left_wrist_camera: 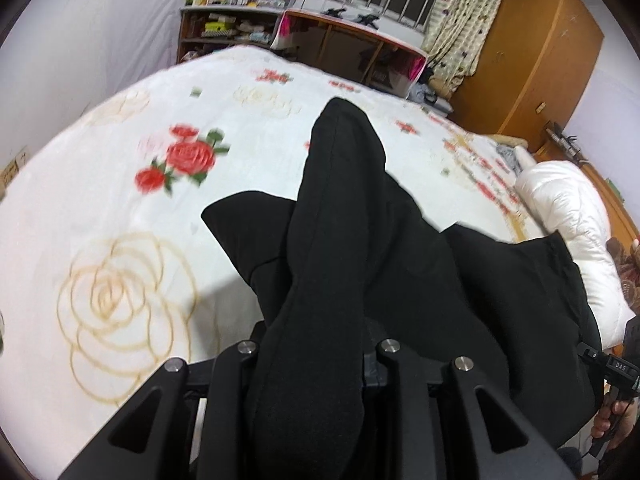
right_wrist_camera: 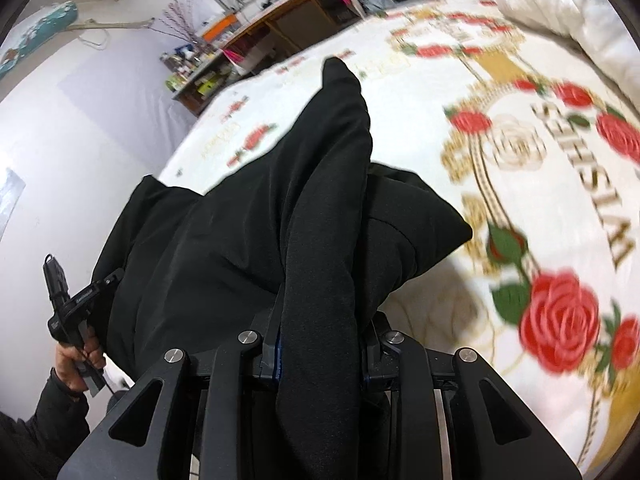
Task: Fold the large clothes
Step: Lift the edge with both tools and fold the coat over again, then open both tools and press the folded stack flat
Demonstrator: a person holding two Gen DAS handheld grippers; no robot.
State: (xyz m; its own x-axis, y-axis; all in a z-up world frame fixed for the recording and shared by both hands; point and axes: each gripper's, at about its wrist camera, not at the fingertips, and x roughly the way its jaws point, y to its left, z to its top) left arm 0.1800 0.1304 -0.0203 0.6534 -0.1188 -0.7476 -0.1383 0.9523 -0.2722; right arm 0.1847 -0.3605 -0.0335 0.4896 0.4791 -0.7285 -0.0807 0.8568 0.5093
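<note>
Bright, even indoor light, soft shadow under the black garment (left_wrist_camera: 340,220), motion blur across the floral bedspread (right_wrist_camera: 540,208), fisheye bending and dark corners past every clock edge.

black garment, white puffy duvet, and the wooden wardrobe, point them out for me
black fabric garment (left_wrist_camera: 344,184), left wrist view, on the raised fold running up the middle
white puffy duvet (left_wrist_camera: 568,216), left wrist view, on its bunched top at the bed's edge
orange-brown wooden wardrobe (left_wrist_camera: 536,56), left wrist view, on its door panel
</note>
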